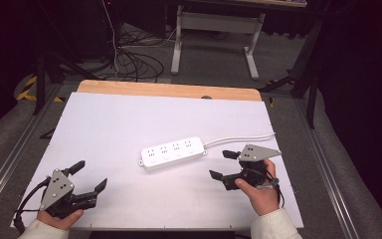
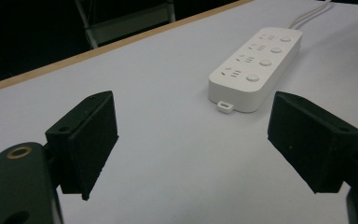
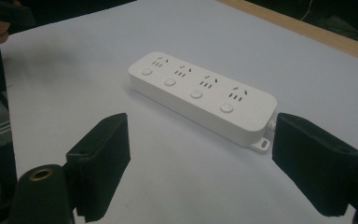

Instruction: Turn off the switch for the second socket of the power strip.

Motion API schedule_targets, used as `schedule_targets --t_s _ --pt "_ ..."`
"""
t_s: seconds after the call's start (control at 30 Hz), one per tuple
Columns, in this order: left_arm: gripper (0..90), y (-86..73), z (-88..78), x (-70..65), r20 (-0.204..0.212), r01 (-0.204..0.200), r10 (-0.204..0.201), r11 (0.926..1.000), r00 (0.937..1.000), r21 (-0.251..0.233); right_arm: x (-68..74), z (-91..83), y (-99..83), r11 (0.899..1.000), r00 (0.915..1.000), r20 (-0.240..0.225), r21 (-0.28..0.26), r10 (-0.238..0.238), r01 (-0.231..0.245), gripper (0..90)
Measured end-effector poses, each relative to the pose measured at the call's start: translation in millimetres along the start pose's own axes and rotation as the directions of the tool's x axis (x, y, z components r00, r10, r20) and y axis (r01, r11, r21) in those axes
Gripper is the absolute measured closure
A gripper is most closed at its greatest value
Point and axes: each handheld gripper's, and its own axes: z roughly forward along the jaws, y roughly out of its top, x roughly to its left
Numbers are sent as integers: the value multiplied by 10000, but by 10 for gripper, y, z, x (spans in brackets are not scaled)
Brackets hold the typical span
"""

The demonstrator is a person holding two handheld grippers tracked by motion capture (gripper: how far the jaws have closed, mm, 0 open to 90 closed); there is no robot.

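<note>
Power strip (image 1: 173,153) – no legible brand, just socket/switch marks.

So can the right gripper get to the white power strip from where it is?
Probably yes. The right gripper hangs just beside the power strip's cord end, jaws open, and bare white table lies between them with nothing in the way.

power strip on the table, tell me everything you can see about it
The power strip is a white, glossy, plastic-looking bar with rounded corners, lying flat near the middle of the white table. Its top carries four socket groups in a row, each with a round button beside it. Small mounting tabs stick out at both ends. A white cord leaves one end and runs off the table's right edge. Nothing is plugged in, and neither hand-held gripper touches it.
</note>
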Motion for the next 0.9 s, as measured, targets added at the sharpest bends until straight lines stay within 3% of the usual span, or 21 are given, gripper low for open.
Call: schedule_targets --t_s 0.27,0.53,0.73,0.9 --pt "165 4 -8 -7 -21 -31 31 10000 10000 -35 -49 -102 -306 10000 9992 388 -74 26 -23 185" --pt "162 -1 -26 -15 -5 -38 38 10000 10000 19 -126 -184 -585 9973 9963 469 -205 718 -709 148" --pt "153 -18 -60 -26 -35 -105 106 9998 9999 162 -161 -226 -791 9964 9958 517 350 753 -772 93" --pt "140 -39 -84 -36 -15 -121 122 9993 9999 349 -167 -246 -949 9917 9912 723 575 1107 -1150 87"
